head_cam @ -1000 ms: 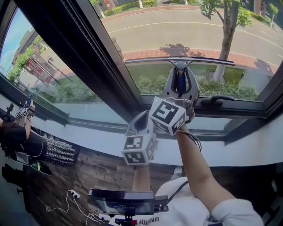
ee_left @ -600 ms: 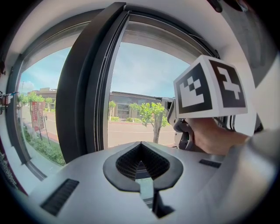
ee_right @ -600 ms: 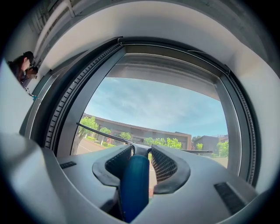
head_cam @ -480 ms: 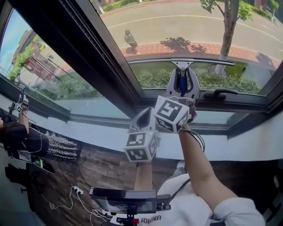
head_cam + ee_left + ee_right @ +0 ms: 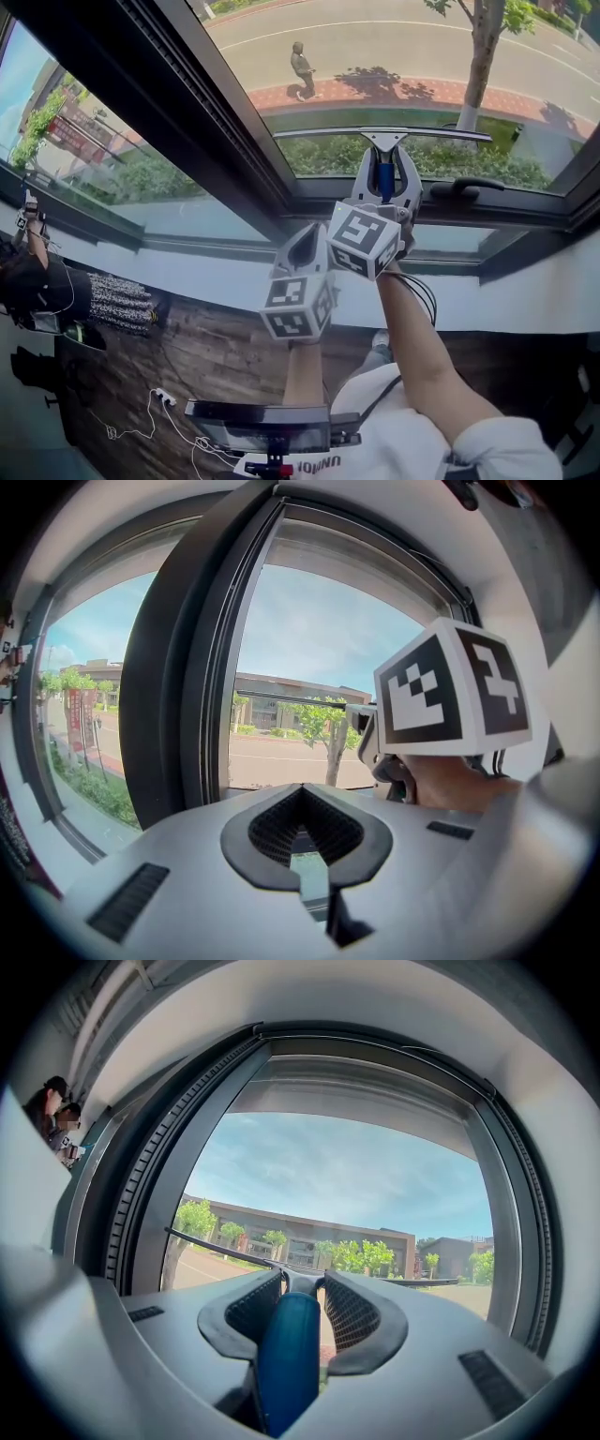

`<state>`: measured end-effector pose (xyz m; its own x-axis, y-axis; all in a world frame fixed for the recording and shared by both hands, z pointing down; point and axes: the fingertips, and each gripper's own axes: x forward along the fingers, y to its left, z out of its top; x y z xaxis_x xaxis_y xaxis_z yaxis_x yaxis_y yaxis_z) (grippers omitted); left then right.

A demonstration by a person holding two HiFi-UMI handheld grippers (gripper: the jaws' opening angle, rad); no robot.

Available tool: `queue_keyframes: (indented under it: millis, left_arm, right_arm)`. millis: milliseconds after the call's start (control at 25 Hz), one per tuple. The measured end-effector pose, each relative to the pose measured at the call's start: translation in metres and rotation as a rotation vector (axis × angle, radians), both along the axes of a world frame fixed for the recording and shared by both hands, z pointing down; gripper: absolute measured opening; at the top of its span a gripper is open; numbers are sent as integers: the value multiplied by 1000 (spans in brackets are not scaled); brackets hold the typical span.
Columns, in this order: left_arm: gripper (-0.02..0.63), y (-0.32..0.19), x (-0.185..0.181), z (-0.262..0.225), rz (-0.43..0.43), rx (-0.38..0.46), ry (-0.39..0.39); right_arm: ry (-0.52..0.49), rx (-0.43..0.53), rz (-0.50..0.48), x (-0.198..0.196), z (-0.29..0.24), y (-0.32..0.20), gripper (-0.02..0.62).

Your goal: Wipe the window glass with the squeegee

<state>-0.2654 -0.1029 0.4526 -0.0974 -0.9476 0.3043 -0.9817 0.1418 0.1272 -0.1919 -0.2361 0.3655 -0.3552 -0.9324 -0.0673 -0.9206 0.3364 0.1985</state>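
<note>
Right gripper (image 5: pixel 382 167) jaws clamped on blue handle of the squeegee (image 5: pixel 384 137), blade against the window glass (image 5: pixel 394 56), left gripper (image 5: pixel 307 246) just beside, jaws together, holding nothing

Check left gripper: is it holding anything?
No, the left gripper has its jaws together with nothing between them; the squeegee sits in the right gripper.

Squeegee (image 5: pixel 289 1358) handle was glossy, smooth blue plastic. Window glass (image 5: pixel 394 66) was clear and glossy; its frame (image 5: pixel 187 122) was dark and matt. Left tool (image 5: pixel 302 799) and right tool (image 5: pixel 302 1283) had matt grey plastic shells with black ribbed pads (image 5: pixel 354 1314). Floor (image 5: pixel 206 366) showed rough wood grain.
</note>
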Motion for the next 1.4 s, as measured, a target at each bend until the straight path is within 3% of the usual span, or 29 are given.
queue_keyframes:
  millis: [1400]
  left_arm:
    - [0,-5,5,32,-9,-74,23]
  right_arm:
    - [4,-145,-44,1,58,-4,149]
